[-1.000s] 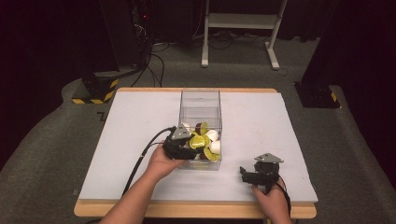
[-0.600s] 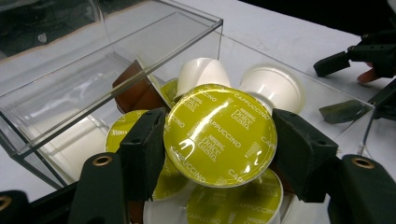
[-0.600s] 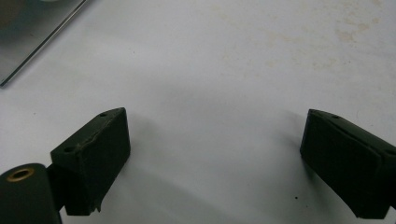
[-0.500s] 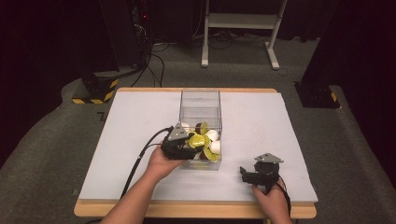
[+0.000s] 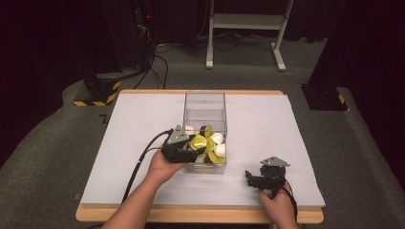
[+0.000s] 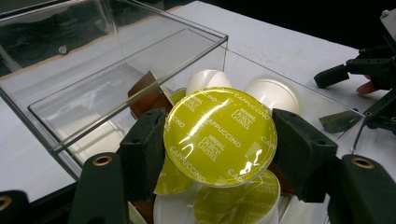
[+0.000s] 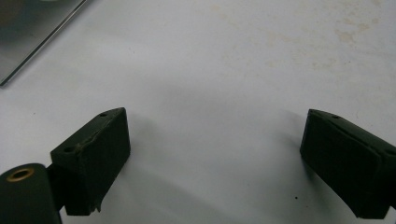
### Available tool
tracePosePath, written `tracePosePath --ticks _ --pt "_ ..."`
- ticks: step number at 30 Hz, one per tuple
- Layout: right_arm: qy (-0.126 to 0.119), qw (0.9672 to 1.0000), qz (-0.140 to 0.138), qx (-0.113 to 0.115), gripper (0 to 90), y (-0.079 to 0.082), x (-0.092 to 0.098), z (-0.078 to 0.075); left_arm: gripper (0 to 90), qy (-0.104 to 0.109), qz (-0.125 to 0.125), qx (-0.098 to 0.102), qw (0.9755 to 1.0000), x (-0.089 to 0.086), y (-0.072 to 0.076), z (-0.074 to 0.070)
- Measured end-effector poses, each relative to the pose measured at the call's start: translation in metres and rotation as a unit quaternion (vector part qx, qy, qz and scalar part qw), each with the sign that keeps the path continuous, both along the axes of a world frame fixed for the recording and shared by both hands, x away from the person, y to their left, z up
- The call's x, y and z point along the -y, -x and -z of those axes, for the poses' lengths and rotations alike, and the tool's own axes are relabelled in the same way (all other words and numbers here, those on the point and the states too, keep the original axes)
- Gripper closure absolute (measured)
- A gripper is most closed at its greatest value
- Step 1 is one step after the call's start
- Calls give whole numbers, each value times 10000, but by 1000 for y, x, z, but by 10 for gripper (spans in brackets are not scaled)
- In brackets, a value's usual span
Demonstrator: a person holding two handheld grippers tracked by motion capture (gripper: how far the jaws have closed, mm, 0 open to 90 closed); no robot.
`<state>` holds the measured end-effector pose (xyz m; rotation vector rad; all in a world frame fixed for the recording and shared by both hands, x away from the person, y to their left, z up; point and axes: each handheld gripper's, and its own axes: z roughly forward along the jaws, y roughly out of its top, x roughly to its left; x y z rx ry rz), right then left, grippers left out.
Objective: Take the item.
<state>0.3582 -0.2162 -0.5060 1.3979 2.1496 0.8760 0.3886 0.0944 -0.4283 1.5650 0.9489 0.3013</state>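
Gripping a yellow-green capsule [image 6: 219,135] by its foil-lidded rim, the left gripper [image 6: 219,149] has its fingers [image 6: 144,149] pinching it from both sides just above the other capsules [image 5: 215,145] heaped at the near end of the clear box [image 5: 205,102] on the table [image 5: 138,124]. Over to the side, the right gripper [image 5: 260,179] sits low on the table near the front edge, fingers [image 7: 93,154] spread wide around bare white surface.
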Motion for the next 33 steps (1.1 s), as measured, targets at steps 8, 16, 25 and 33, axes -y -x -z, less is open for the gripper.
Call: tracePosePath --ticks 8,16,25,33 --pt "-2 10000 0 0 82 0 0 0 379 80 -94 37 9999 -6 2 -2" --pt "1 10000 0 2 83 0 0 0 379 63 -98 56 9999 -9 5 -4" --pt "0 10000 1 2 83 0 0 0 379 99 -148 53 9998 -16 7 -6" --pt "-4 10000 -2 0 82 0 0 0 379 159 -270 89 9995 -28 9 -10"
